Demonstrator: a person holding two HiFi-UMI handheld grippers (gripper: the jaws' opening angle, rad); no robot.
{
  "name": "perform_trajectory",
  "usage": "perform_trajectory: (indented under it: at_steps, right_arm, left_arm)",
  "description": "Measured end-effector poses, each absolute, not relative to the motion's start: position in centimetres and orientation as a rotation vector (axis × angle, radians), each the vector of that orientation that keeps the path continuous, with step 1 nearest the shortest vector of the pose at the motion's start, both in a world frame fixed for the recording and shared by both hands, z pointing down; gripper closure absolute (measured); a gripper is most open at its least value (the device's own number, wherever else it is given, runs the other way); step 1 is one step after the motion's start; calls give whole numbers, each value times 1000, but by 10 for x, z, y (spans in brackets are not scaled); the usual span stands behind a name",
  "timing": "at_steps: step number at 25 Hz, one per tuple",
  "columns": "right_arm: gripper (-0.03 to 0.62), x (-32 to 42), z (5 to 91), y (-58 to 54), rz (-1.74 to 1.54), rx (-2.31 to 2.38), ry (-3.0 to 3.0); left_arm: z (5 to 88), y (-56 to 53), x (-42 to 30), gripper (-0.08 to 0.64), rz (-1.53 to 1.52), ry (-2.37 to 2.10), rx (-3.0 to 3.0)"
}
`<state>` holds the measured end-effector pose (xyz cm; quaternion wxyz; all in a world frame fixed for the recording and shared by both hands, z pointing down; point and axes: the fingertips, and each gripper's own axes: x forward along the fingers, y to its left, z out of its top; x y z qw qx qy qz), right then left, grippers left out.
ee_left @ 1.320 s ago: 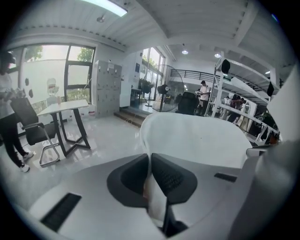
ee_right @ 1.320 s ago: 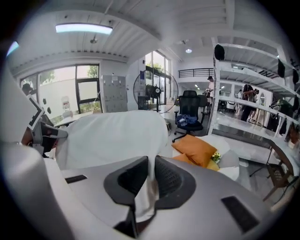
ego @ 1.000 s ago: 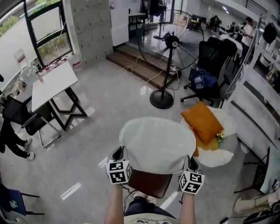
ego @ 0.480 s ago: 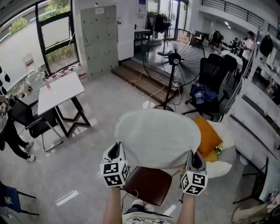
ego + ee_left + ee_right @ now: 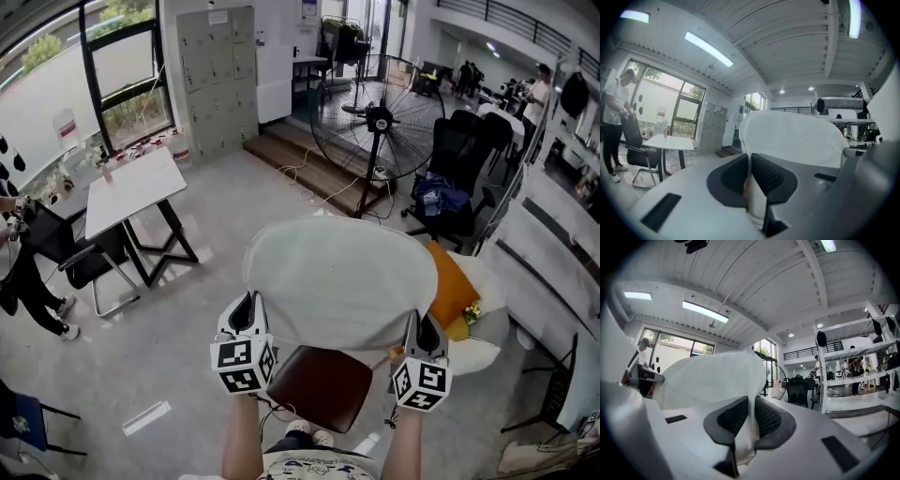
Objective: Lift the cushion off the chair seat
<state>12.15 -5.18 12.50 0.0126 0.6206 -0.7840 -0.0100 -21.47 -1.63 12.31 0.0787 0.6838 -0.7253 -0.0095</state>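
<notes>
The left hand-held gripper [image 5: 247,321] and the right hand-held gripper [image 5: 424,334] each clamp the near edge of the cushion [image 5: 337,281], held above the chair seat [image 5: 323,389].

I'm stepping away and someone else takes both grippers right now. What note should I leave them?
Left gripper: shut on the near left edge of the white cushion.
Right gripper: shut on its near right edge.
Cushion: held up in the air above the brown chair seat, apparently clear of it.
Done: the lift off the seat, as far as the head view shows.
Left: keep both grips, then set it down wherever it is wanted.
</notes>
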Motion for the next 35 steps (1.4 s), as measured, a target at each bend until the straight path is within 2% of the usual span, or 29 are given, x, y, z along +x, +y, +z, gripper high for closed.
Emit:
perform_trajectory:
  at_steps: [35]
  right_arm:
    - [531, 140, 130, -53, -14, 1913, -2452]
  left_arm:
    - [131, -10, -197, 520, -13, -2175, 2032]
